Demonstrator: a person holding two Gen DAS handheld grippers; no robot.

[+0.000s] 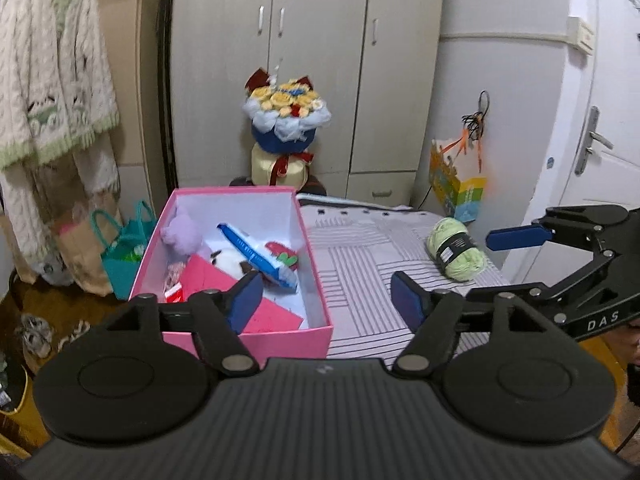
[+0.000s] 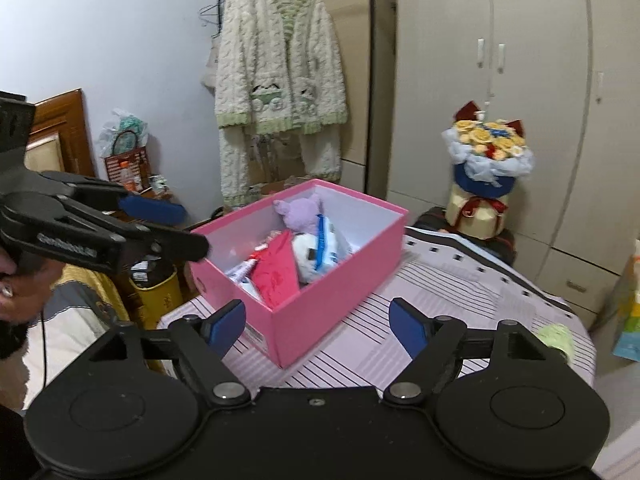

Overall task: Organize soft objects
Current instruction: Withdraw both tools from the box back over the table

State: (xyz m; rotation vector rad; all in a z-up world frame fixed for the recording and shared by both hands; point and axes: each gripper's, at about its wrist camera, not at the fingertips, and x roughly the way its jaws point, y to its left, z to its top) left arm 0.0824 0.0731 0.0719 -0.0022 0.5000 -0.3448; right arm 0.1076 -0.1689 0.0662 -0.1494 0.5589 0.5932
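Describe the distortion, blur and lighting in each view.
Left wrist view: fisheye bends the wardrobe doors and white door; the hanging cardigan is soft with blur; light is flat and indoor. Right wrist view: dark lens corners, curved wardrobe edges, the pink box fairly sharp, the green yarn blurred at the edge.

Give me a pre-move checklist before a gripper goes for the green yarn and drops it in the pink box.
1. Left gripper free: ok, jaws apart with nothing between them.
2. Right gripper free: ok, also open and holding nothing.
3. Green yarn reachable: ok, it lies alone on the striped table cover, right of the pink box.
4. Box open: ok, no lid on it.
5. Room in the box: cannot tell for certain; the purple plush, white plush and red sheet fill much of it.
6. Box seated on the table: ok in the right wrist view.
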